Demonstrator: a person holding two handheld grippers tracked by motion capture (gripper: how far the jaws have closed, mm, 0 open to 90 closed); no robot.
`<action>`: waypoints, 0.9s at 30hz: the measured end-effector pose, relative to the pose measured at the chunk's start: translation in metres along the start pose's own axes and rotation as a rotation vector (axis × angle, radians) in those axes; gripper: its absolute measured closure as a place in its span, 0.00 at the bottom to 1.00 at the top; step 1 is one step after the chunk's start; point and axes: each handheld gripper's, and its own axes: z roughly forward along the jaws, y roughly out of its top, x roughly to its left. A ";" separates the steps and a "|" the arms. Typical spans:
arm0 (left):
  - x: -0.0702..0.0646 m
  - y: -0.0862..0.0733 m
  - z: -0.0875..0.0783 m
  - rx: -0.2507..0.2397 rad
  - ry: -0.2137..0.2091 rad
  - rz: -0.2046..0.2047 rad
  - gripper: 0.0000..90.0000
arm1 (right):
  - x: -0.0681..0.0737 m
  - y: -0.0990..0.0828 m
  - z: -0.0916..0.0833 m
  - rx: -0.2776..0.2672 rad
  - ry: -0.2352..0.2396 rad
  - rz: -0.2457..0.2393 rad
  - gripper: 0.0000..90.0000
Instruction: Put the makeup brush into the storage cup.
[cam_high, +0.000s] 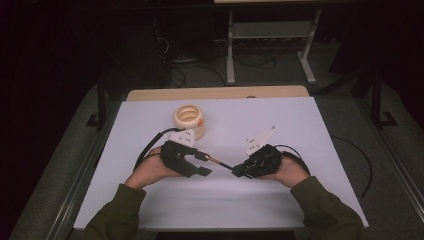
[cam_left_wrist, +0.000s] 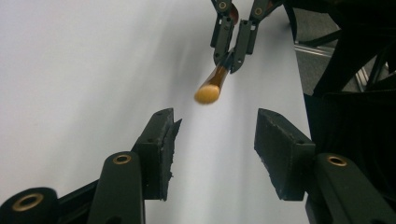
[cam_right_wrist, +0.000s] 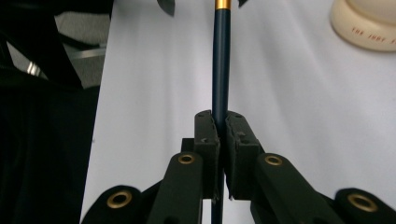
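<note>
While poised over the white table (cam_high: 150, 200) at about nine o'clock of the scene, left gripper (cam_high: 202, 163) released, jaws apart and empty, nothing pressed by either pad (cam_left_wrist: 161, 140), mouth aimed toward three o'clock. Just ahead of that mouth, at about twelve o'clock in the left gripper view, the brush (cam_left_wrist: 212, 87), bronze tip foremost, dark handle running back and off the table surface. Behind, at about eleven o'clock on the table, a cream ring-shaped holder (cam_high: 189, 120), well apart from the exchange. Farther right, right gripper (cam_high: 238, 172) clenched on the brush's navy handle (cam_right_wrist: 220, 70), pointing toward nine o'clock. Judged a hand-over in progress, receiving side not yet engaged. Next: bring the tip end between the open jaws, centre, close firmly, then loosen the right grip; misalignment likely to knock the brush askew.
</note>
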 end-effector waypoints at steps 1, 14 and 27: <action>0.000 0.000 0.000 -0.016 0.007 -0.004 0.56 | 0.001 0.000 0.000 -0.019 -0.005 0.023 0.93; 0.003 0.000 0.000 -0.096 0.049 -0.021 0.64 | 0.000 -0.002 0.004 -0.124 -0.030 0.068 0.93; 0.005 0.001 -0.002 -0.153 0.085 -0.052 0.76 | -0.001 -0.001 0.011 -0.162 -0.045 0.076 0.93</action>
